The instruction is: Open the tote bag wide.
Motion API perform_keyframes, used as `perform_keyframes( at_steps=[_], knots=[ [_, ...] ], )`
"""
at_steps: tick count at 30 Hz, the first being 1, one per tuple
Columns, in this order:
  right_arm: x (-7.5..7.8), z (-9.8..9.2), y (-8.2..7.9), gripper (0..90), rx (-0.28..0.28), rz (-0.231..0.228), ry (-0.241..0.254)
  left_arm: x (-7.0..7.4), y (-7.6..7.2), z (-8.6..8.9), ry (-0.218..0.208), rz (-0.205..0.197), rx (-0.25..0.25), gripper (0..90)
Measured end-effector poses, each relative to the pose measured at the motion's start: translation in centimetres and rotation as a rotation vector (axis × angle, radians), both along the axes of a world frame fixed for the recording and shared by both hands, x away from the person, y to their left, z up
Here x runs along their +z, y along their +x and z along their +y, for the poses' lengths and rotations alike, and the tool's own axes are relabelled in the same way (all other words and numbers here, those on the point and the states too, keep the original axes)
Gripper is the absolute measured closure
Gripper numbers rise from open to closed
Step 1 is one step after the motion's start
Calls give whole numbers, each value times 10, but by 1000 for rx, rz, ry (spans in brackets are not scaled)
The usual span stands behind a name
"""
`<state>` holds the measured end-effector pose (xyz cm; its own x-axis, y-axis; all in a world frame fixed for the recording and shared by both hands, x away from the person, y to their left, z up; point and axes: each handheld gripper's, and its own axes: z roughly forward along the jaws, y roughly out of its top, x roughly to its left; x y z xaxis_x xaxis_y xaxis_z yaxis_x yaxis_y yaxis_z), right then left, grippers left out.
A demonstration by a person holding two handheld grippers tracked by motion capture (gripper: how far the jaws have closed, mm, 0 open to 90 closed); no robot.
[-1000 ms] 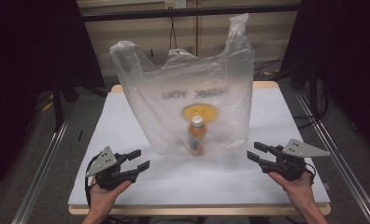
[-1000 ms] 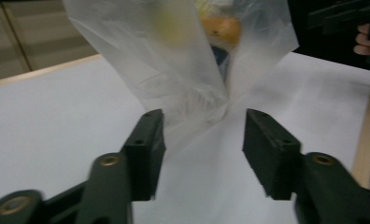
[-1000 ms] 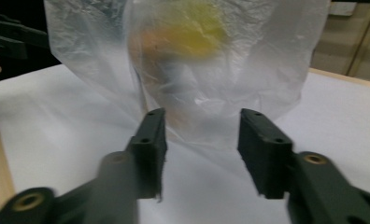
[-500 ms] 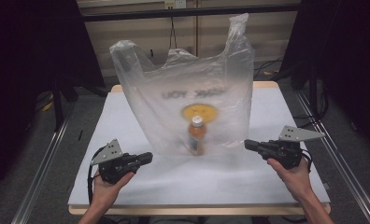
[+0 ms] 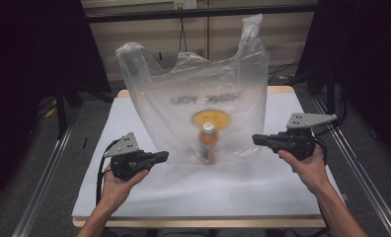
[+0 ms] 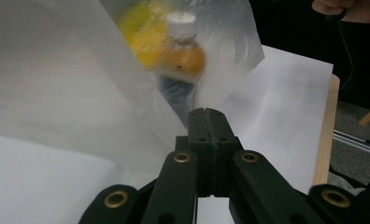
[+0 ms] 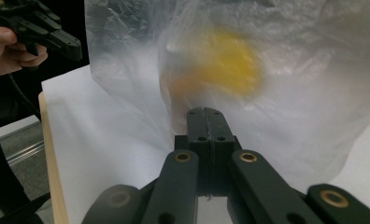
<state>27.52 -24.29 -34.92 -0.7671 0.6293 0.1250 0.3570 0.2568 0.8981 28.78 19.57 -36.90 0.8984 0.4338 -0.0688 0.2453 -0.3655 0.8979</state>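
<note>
1. Standing upright mid-bench: 1 clear plastic bag (image 5: 203, 108) with 2 handles up, printed lettering and a yellow disc on its face.
2. Inside the bag, near its front wall: 1 bottle (image 5: 208, 143), upright, white cap, orange contents; seen through the plastic in the left gripper view (image 6: 181, 51), blurred in the right gripper view.
3. Left gripper (image 5: 161, 157) held above the white bench (image 5: 233, 192), just left of the bag's lower corner, pointing right toward it; fingers closed flat together, nothing between them, having just shut.
4. Right gripper (image 5: 256, 139) held at the bag's right edge, pointing left; fingers also closed on nothing, having just shut.
5. Both tips close to the plastic; contact impossible to tell.
</note>
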Motion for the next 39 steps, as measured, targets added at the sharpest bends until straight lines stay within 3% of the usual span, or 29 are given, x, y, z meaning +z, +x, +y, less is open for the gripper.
perform_keyframes(
  at_steps=[8, 16, 27, 32, 39],
  knots=[
    [22, 14, 14, 900, 40, -4, -45, 24, 12, -15, 21, -13, -30, 900],
    [45, 31, 28, 900, 86, -3, -84, 38, 25, -32, 57, -10, -57, 900],
    [66, 48, 47, 900, 124, -3, -94, 59, 40, -43, 51, -20, -54, 900],
    [84, 59, 61, 900, 143, -7, -116, 72, 51, -48, 45, -26, -53, 900],
    [100, 66, 78, 900, 138, -11, -123, 90, 65, -48, 22, -34, -36, 900]
  ],
)
